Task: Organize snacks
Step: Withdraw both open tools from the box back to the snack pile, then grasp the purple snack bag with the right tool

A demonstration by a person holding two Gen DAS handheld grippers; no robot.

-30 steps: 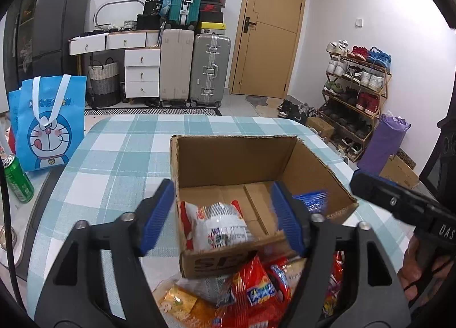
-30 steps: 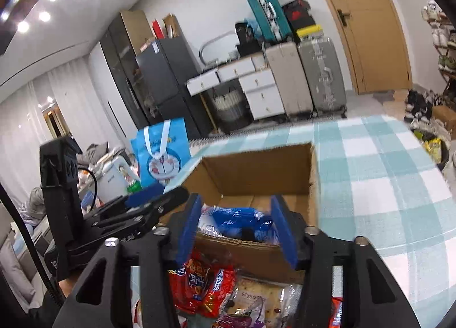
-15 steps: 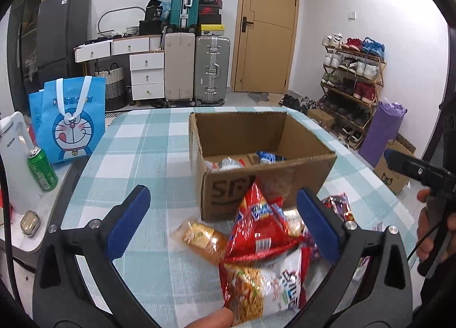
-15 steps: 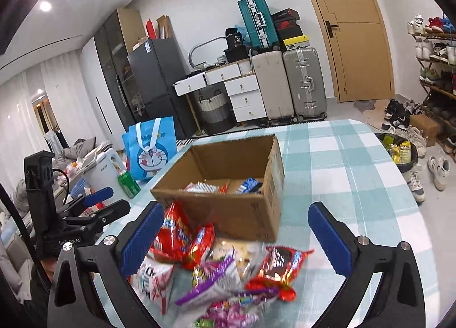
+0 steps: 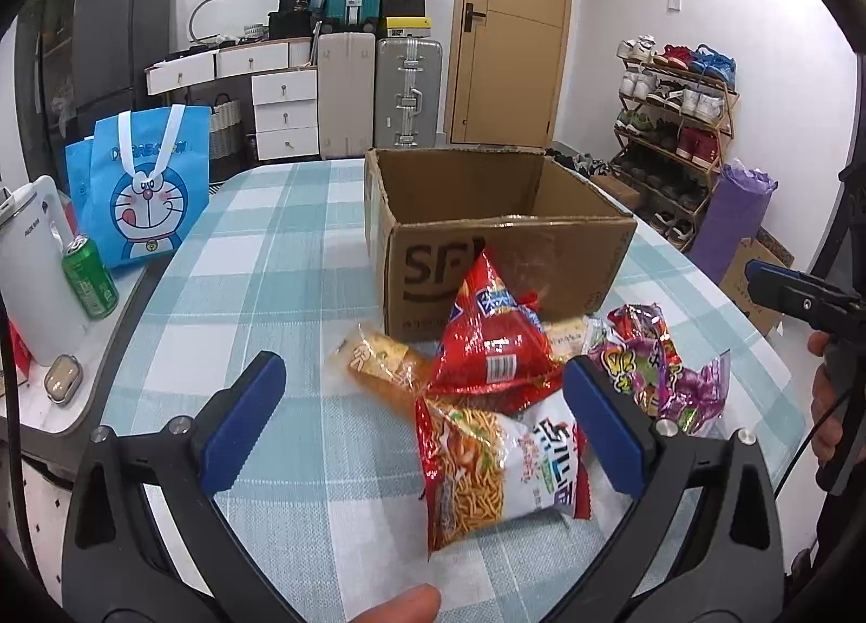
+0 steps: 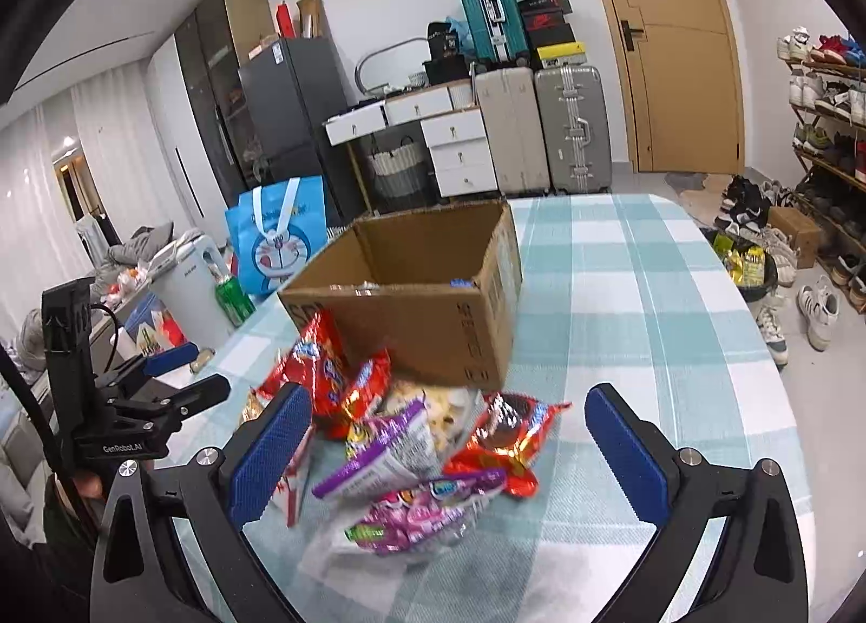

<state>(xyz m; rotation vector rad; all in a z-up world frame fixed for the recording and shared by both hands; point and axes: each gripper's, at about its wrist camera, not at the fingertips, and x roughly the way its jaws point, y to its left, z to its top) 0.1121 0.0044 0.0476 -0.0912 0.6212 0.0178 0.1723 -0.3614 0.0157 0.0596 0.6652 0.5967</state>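
Checked table (image 5: 281,255) carries the cardboard box (image 5: 503,255), the landmark here. Snack pile sits just in front of the box: red chip bag (image 5: 490,347) leaning on its front wall, noodle packet (image 5: 487,466) nearer the camera, purple packet (image 6: 379,452) beside. Left gripper (image 5: 422,423) and right gripper (image 6: 449,452) both have jaws spread wide, holding nothing, hovering over the pile. A few packets lie inside the box.

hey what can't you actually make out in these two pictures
- Cardboard box contents: left wrist view, front wall hides them; right view shows only slivers.
- Purple snack packet: right view, print blurred.
- Yellow packets in the black bin: right view, too small to tell.
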